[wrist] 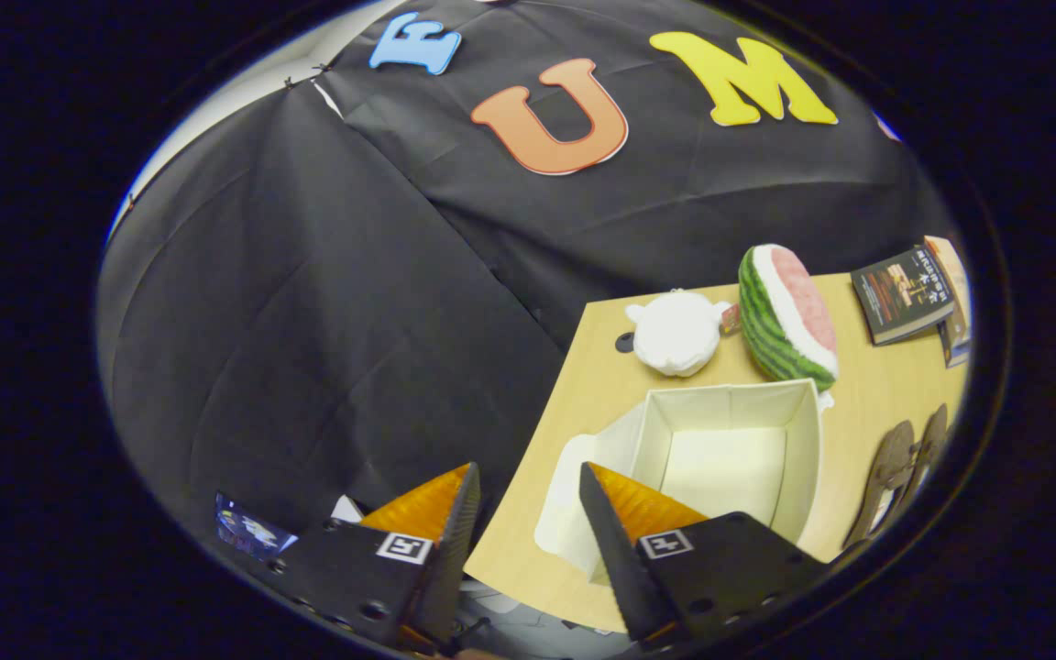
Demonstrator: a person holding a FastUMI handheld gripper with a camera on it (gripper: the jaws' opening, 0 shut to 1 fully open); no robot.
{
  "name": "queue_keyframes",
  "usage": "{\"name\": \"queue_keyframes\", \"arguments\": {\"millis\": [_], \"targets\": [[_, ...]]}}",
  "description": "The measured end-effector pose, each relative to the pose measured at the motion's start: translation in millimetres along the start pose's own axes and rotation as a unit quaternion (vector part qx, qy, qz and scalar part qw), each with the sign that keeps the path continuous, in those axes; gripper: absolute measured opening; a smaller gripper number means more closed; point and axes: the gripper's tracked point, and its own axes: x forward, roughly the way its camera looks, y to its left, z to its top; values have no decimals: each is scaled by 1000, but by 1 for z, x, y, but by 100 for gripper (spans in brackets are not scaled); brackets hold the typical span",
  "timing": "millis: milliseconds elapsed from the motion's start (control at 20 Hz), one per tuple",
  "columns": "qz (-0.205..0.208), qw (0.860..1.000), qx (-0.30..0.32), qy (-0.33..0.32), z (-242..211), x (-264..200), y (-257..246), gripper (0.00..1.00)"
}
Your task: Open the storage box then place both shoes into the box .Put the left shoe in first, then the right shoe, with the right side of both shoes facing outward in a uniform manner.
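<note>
A cream fabric storage box stands on the wooden table, open at the top and with nothing inside. Its lid lies flat on the table against the box's near-left side. A pair of brown shoes lies on the table to the right of the box, partly cut off. My gripper is open, high above the table's left edge, holding nothing. Its right finger overlaps the lid and the box's near corner; the left finger hangs off the table over the black cloth.
Behind the box sit a white plush toy and a watermelon-slice plush. Several books lie at the table's far right. A small dark hole marks the tabletop by the white toy. Black cloth hangs left of the table.
</note>
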Motion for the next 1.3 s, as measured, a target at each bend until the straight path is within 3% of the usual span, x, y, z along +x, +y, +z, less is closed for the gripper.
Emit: {"name": "queue_keyframes", "arguments": {"millis": [100,250,600,850,1050,1300], "targets": [[-15,1000,-23,-6,3,-19,-19,85],[-58,997,-51,-15,8,-47,-56,95],[-152,988,-36,-6,-10,-100,-188,96],[-227,973,-15,27,-55,-121,-317,96],[-258,963,14,73,-99,-124,-392,95],[-294,946,22,137,-143,-116,-452,83]]}}
